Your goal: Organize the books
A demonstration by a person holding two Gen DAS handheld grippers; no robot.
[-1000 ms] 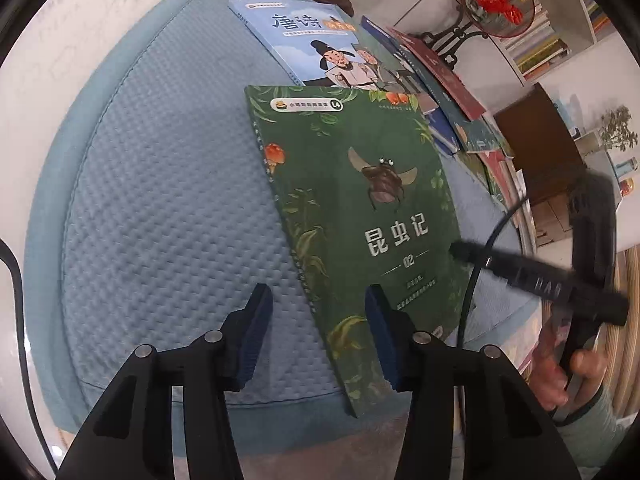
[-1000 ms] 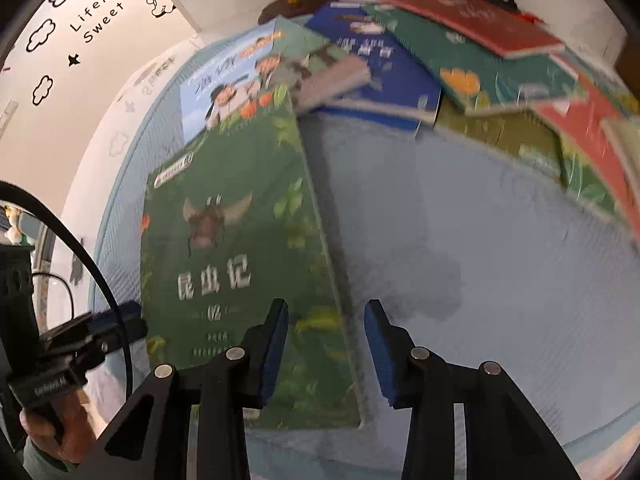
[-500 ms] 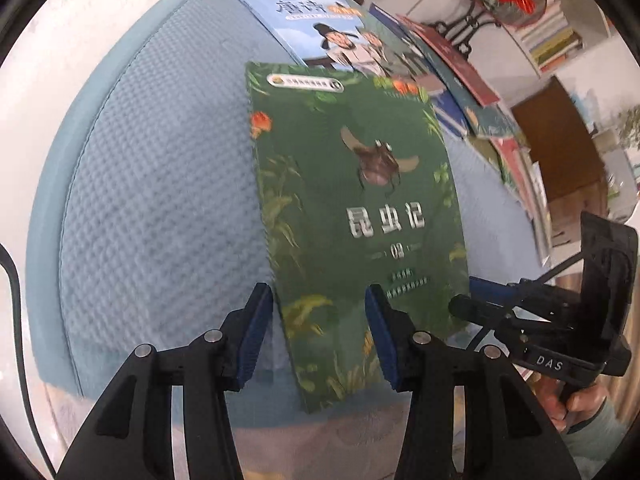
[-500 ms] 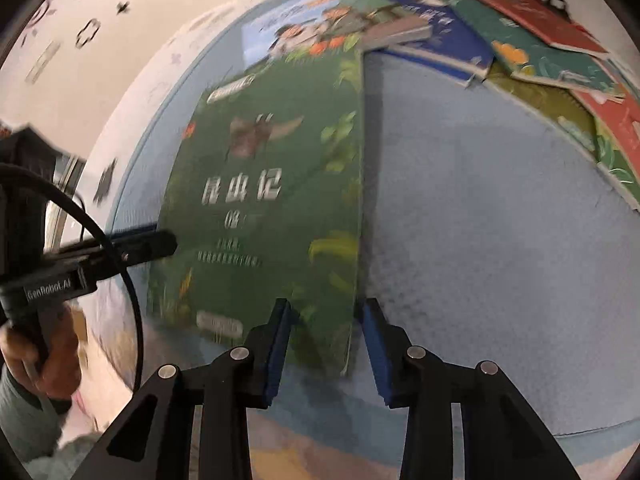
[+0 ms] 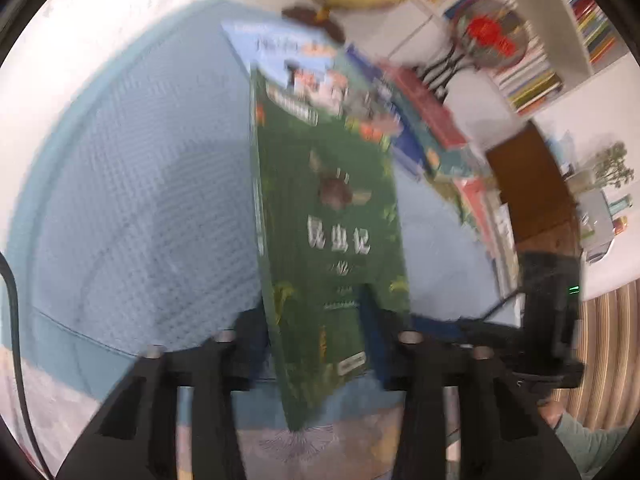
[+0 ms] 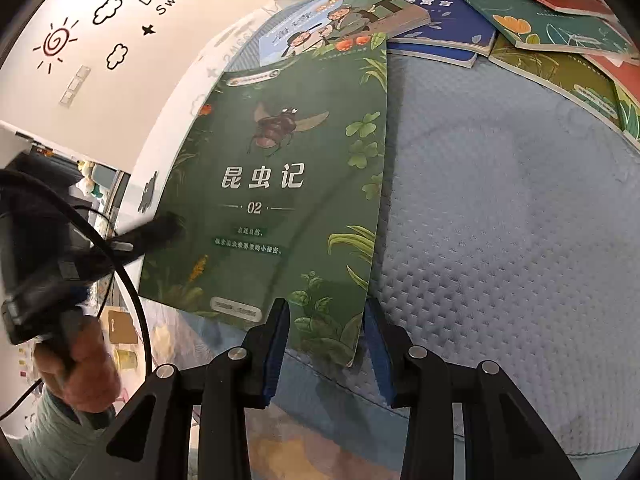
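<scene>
Green insect book (image 6: pixel 276 184) half off the near edge of the blue quilted cushion (image 6: pixel 500 208), long axis running away from both cameras toward the fanned row of other books (image 6: pixel 520 20), top end lapping the pale-blue one (image 6: pixel 320 24). Left hand-held gripper (image 5: pixel 316 344) closing on the spine-side near corner, book tilted up between the jaws, contact blurred. Right hand-held gripper (image 6: pixel 326 340) partly spread, straddling the near corner on the page-edge side, pads seemingly not yet pressing. Both equally near; next move likely a two-handed lift along that long axis.
</scene>
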